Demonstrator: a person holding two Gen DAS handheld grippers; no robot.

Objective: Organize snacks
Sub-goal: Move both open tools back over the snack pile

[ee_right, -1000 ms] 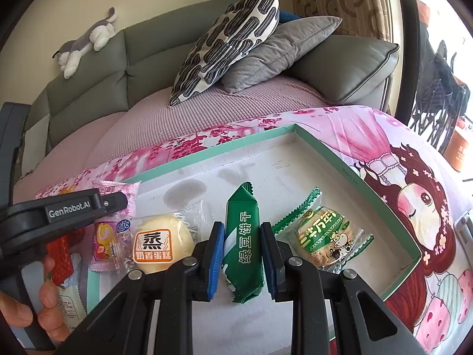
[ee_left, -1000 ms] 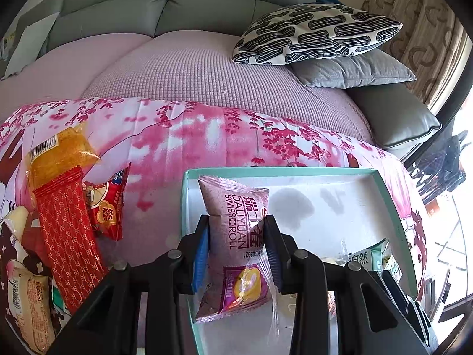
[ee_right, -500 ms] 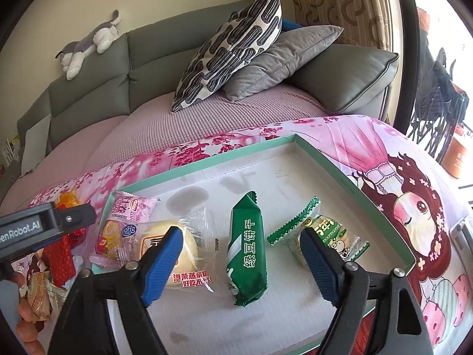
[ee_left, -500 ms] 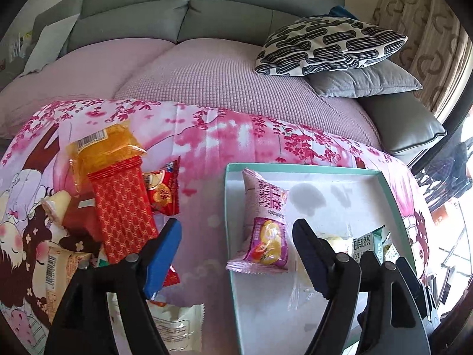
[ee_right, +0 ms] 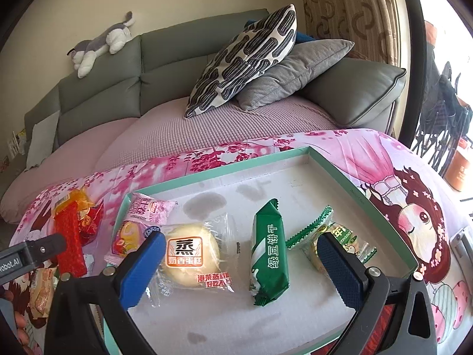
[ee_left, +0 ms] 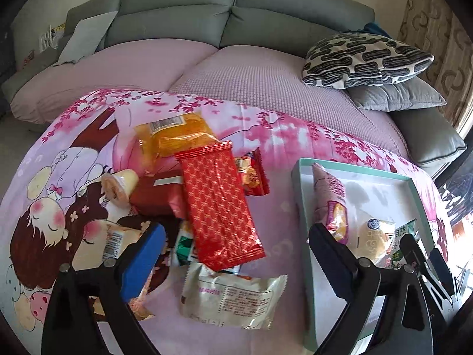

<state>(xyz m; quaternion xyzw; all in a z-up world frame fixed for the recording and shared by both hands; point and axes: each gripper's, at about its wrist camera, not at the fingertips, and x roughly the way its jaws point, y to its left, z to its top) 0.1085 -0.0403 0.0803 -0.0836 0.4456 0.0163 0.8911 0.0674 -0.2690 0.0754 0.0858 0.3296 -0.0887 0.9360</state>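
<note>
Left wrist view: the red packet (ee_left: pixel 218 207) lies atop the loose pile on the worktop (ee_left: pixel 275 224), left of the tray (ee_left: pixel 298 183), long axis running away from the camera, between the jaws of the left hand-held gripper (ee_left: pixel 236 245), which have just been opening and hold nothing. The right hand-held gripper (ee_right: pixel 241 254), also wide and empty, hangs over the tray, farther off.

Glossy red foil wrapper (ee_left: pixel 218 207) lies on the printed cotton cloth (ee_left: pixel 74 177). Beside it, the matt cardboard tray (ee_right: pixel 369 195) holds a shiny green packet (ee_right: pixel 269 254) and a crinkly clear-plastic bun wrapper (ee_right: pixel 192 254).
</note>
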